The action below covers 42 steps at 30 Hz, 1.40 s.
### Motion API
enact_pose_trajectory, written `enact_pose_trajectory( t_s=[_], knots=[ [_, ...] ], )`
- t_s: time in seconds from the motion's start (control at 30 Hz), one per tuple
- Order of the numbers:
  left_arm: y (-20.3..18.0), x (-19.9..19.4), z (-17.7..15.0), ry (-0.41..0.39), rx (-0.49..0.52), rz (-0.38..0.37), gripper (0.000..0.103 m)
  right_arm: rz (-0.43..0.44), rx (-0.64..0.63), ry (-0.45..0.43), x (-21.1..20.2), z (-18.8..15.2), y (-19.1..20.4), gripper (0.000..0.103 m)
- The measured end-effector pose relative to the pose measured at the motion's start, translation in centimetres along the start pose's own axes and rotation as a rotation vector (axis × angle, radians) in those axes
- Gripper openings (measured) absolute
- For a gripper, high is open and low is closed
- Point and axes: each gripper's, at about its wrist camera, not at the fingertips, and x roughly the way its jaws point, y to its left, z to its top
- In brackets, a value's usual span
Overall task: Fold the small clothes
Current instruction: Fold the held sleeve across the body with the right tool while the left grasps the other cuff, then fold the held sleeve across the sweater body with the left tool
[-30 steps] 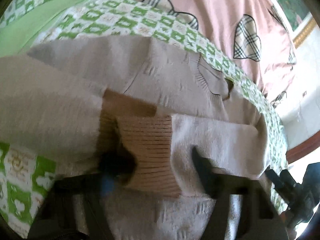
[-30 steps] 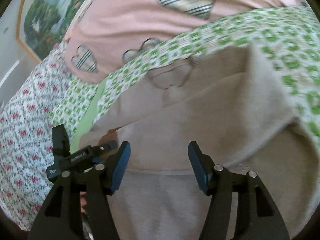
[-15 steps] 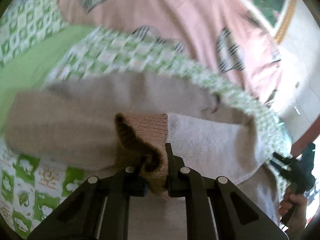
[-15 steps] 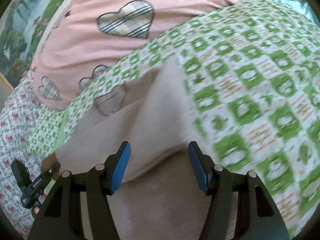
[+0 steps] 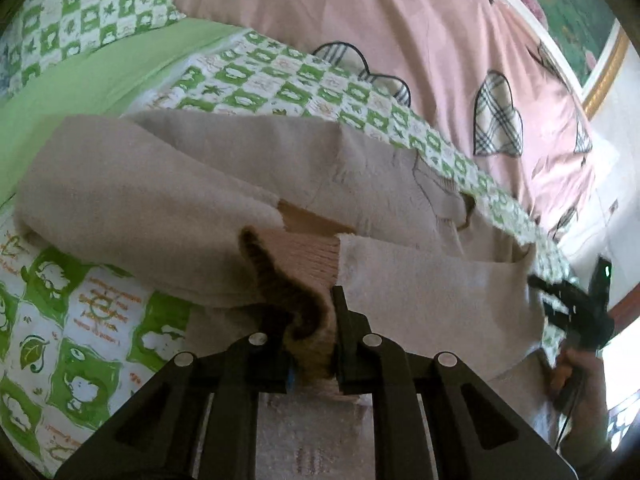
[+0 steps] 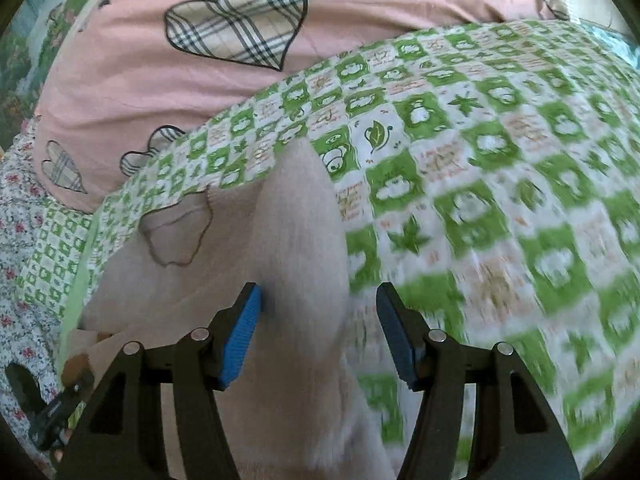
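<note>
A small beige fleece garment (image 5: 168,204) lies on a green-and-white checked bedsheet (image 5: 80,344), sleeves folded across its body. My left gripper (image 5: 310,344) is shut on the garment's ribbed brown cuff (image 5: 308,256) and holds it near the middle of the garment. In the right wrist view the same garment (image 6: 296,240) shows with a stitched outline on it. My right gripper (image 6: 318,336) is open, its blue pads either side of the garment's right edge, holding nothing. It also shows at the right edge of the left wrist view (image 5: 576,308).
A pink quilt with plaid hearts (image 5: 400,32) (image 6: 224,36) lies bunched along the far side of the bed. A plain green strip (image 5: 80,80) of sheet is at the left. A framed picture (image 5: 580,12) hangs on the wall behind.
My left gripper has closed on the ribbed cuff and lifted it. My right gripper has swung right, from over the garment's middle to its right edge, staying open.
</note>
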Motion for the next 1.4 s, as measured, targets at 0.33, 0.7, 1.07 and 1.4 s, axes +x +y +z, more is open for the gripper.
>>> enact_pose_trajectory(
  t_s=[0.33,0.7,1.07,1.4],
  knots=[
    [-4.4,1.5,-0.3,0.007,0.135,-0.036,0.012,-0.034,-0.002,-0.041,-1.5,1.9,-2.4,0.008],
    [-3.5,3.2,-0.3,0.091,0.125,-0.059,0.015,-0.088,-0.028,-0.044,0.1,3.7,-1.7,0.05],
    [-4.8,3.8,-0.6,0.08,0.185,0.029,0.011,-0.139,0.01,-0.003,1.3,5.0,-4.0,0.014],
    [-5.2,3.3,-0.9,0.075,0.203,0.04,0.011,0.049,-0.054,0.017,-5.5,-3.5,0.4,0.028]
  ],
)
